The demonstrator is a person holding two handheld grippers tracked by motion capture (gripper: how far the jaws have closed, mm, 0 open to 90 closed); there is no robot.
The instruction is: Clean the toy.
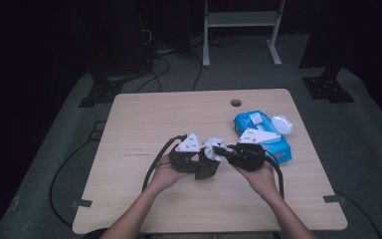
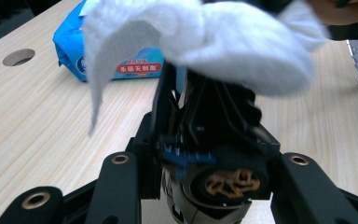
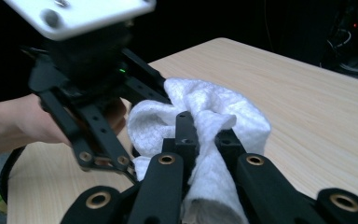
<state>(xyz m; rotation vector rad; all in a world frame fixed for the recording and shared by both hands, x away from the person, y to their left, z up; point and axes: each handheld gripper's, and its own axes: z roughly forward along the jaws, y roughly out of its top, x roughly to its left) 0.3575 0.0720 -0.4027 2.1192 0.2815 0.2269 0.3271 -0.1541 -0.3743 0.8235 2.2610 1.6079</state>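
Clearly a wiping step: the right gripper (image 3: 205, 140) pinches a white wipe (image 3: 214, 112) at mid-frame and rubs it over the left gripper (image 1: 199, 167), whose opening I cannot tell. Next, draw the wipe along without snagging. The wipes pack (image 1: 263, 137) lies on the table (image 1: 154, 119), right.

High view: fixed above the person's side, looking forward and down over the whole table (image 1: 144, 114), far off. Left gripper view: rides low and close, facing the blue wipes pack (image 2: 70, 46) at upper left. Right gripper view: close, facing the left gripper (image 3: 88, 88). All three share the white wipe (image 1: 212, 147) mid-frame.
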